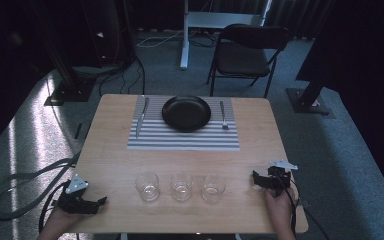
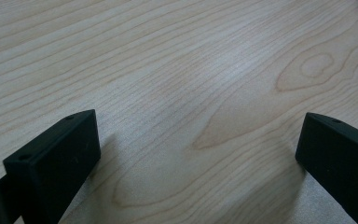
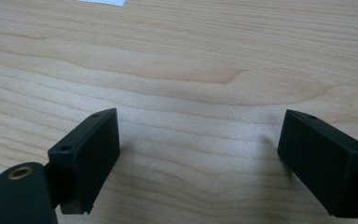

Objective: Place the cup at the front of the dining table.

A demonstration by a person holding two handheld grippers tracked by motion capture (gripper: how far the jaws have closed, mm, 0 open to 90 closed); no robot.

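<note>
Pale wood grain of the table point(image 1: 110, 165) is seen between both pairs of jaws, which stand wide apart with nothing gripped. Three clear glasses point(image 1: 181, 187) are lined up along the near edge, between the left gripper point(image 1: 99, 202) at the near left corner and the right gripper point(image 1: 254, 177) near the right edge; each gripper is set well apart from the closest glass. Farther back, a striped placemat point(image 1: 180, 140) is laid with a black plate point(image 1: 186, 113), a knife point(image 1: 141, 118) and a fork point(image 1: 223, 116). Bare tabletop is left between glasses and placemat.
</note>
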